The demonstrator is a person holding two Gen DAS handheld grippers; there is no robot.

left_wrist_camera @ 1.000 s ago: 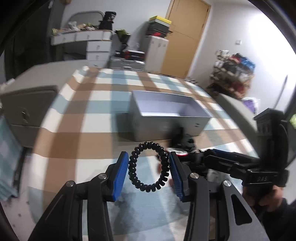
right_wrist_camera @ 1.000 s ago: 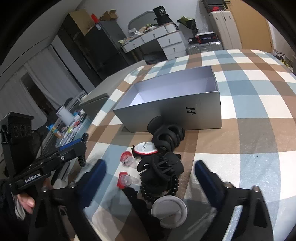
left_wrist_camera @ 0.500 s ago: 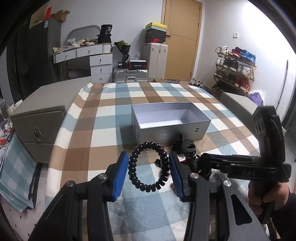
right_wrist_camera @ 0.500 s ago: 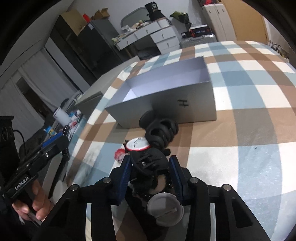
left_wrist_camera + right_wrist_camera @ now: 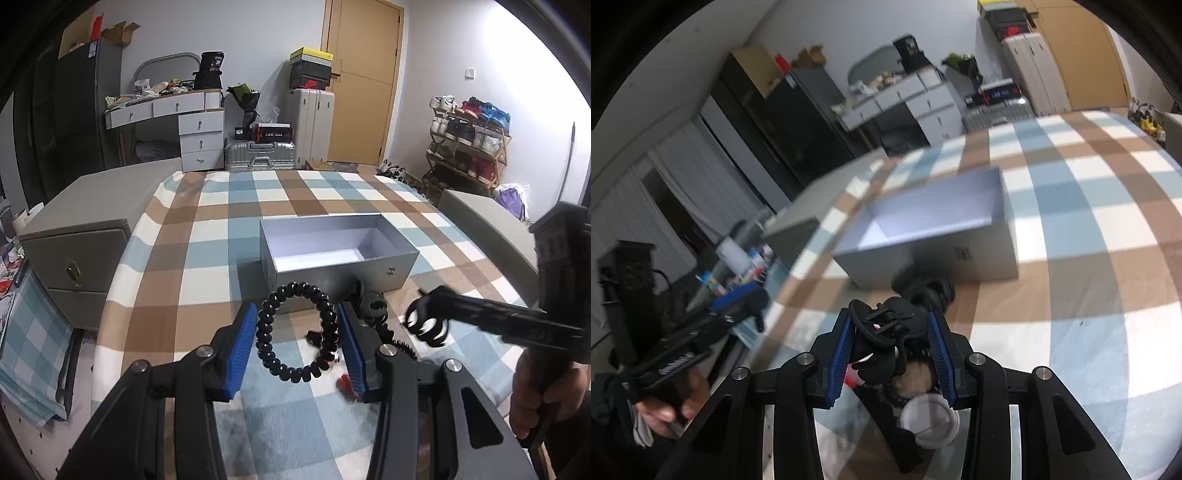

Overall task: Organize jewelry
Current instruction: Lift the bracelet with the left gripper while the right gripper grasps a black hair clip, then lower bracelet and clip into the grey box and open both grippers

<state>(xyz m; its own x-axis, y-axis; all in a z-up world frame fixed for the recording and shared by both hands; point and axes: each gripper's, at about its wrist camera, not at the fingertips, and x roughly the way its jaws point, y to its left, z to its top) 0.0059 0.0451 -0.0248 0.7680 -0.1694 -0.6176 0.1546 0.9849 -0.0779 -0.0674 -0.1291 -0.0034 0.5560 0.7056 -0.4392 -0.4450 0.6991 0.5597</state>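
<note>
My left gripper is shut on a black spiral hair tie, which hangs as a ring between the blue pads, just in front of the open grey box. The box sits on the checked tablecloth and looks empty. In the right wrist view my right gripper is shut on a black claw hair clip, held above the table in front of the box. In the left wrist view the right gripper reaches in from the right with the clip at its tip.
More pieces lie in front of the box: another black claw clip, a white round lid and a small red piece. A grey cabinet stands past the table's left edge. A hand grips the right tool's handle.
My right gripper closed on the black claw clip in the pile and lifted it off the table. The left gripper stayed nearly still with the hair tie.
</note>
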